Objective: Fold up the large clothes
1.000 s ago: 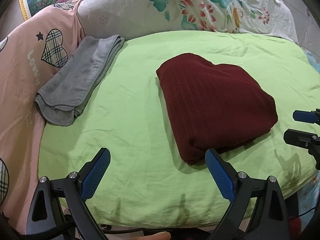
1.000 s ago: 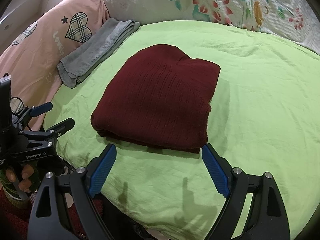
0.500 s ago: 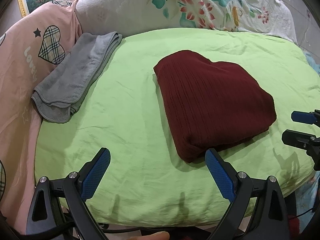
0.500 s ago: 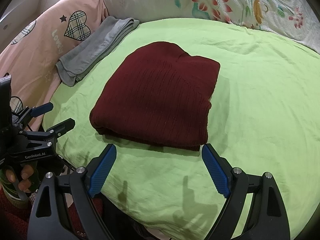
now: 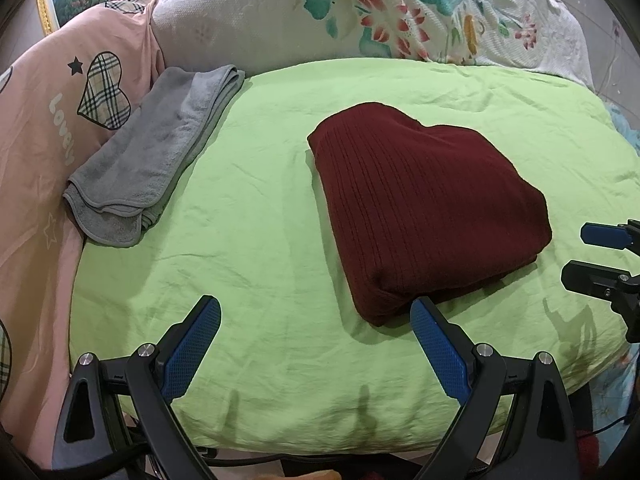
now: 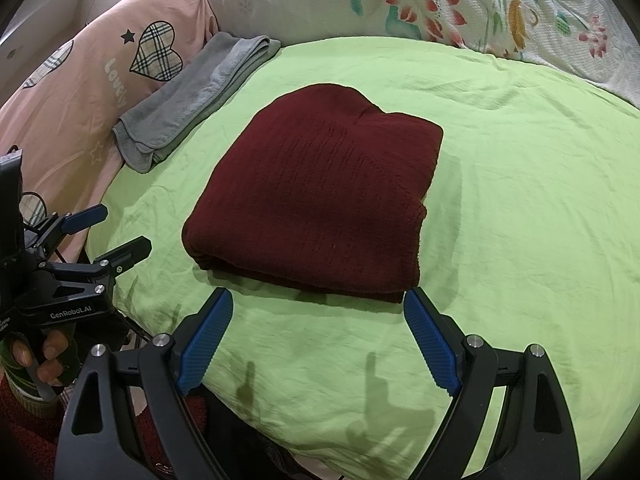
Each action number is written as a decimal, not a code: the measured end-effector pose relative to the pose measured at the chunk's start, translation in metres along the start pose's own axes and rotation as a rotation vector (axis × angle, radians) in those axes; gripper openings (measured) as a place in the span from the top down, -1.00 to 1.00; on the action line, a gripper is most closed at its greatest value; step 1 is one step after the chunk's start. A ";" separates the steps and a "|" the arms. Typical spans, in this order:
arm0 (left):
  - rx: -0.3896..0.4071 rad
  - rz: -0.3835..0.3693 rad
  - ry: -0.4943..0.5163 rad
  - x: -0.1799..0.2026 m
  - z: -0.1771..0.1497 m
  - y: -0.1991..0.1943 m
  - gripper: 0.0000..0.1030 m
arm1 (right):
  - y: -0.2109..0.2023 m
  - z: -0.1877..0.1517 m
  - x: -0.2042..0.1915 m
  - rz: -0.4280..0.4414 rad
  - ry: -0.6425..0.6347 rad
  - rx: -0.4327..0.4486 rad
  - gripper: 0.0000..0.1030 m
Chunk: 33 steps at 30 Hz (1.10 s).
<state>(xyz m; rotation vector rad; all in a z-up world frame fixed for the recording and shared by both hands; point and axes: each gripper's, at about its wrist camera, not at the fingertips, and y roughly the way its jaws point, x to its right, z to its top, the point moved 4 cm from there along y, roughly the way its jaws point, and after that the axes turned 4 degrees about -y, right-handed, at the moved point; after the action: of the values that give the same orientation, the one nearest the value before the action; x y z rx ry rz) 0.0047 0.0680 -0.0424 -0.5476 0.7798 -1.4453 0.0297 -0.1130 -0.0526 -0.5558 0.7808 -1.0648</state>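
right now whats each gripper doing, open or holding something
Left gripper: open, holding nothing, short of the folded maroon sweater.
Right gripper: open, holding nothing, also short of the sweater.

The maroon sweater (image 5: 428,200) is matt ribbed knit, the grey towel (image 5: 156,156) soft terry, the green bedsheet (image 5: 260,240) smooth creased cotton-like cloth.
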 end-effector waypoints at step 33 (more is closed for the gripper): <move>0.003 -0.007 -0.008 0.001 0.000 -0.002 -0.87 | -0.002 0.001 -0.002 0.001 -0.003 0.003 -0.70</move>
<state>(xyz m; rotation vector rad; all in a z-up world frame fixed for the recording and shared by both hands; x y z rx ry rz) 0.0032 0.0667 -0.0406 -0.5543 0.7704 -1.4498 0.0292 -0.1121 -0.0501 -0.5542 0.7772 -1.0640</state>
